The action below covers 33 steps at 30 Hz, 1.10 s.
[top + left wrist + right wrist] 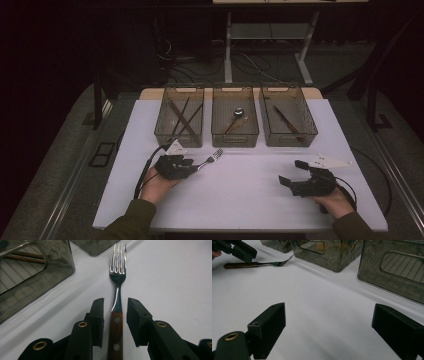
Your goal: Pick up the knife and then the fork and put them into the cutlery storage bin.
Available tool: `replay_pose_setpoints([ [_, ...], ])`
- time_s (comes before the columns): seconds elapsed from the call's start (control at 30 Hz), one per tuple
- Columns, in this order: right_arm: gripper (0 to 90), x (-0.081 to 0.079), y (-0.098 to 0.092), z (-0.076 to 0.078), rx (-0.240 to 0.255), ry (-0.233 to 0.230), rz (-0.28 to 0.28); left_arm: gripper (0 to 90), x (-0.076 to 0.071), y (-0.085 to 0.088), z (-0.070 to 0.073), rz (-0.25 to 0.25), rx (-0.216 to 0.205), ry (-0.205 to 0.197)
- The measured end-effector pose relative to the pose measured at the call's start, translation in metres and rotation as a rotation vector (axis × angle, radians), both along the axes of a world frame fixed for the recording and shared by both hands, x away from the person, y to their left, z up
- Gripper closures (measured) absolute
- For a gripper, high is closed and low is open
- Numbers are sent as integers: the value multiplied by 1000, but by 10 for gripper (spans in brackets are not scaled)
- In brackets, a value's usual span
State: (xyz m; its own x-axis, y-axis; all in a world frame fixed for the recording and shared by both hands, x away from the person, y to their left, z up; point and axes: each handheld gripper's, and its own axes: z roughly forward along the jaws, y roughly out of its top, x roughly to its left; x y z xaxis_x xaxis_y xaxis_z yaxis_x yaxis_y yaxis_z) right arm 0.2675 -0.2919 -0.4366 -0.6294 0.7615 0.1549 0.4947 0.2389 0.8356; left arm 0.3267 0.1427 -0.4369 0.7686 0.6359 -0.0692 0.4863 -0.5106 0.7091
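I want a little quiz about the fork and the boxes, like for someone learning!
1. True or false: the left claw is squeezing the fork.
2. How many bins stand in the row at the back of the table?
3. Which bin holds the spoon: A left bin, B middle bin, C right bin?

Key: 1 false, a gap shows on each side of the handle. 2 three. 3 B.
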Motion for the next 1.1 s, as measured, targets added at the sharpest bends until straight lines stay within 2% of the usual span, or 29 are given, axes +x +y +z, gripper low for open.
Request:
replay_pose_setpoints([
  [0.23,115,0,0,1,2,-1,3,681,2,-5,-7,-22,12,15],
  [0.3,115,0,-1,1,2,-2,2,689,2,-8,-10,-30,35,17],
  [0.37,115,0,-1,1,2,-3,2,718,1,-8,-10,-32,49,0],
  [0.47,115,0,-1,1,3,-4,2,762,0,-8,-11,-34,43,-9],
  [0.63,115,0,0,1,-2,0,4,777,0,-8,-11,-50,56,-21],
  [0.8,115,1,1,1,18,-7,12,779,1,-8,-10,-42,49,-15],
  [0.9,114,2,1,1,31,-2,11,779,0,-8,-9,-42,30,6],
  [1.1,115,3,5,4,64,10,13,779,-7,-14,2,-61,8,-1],
])
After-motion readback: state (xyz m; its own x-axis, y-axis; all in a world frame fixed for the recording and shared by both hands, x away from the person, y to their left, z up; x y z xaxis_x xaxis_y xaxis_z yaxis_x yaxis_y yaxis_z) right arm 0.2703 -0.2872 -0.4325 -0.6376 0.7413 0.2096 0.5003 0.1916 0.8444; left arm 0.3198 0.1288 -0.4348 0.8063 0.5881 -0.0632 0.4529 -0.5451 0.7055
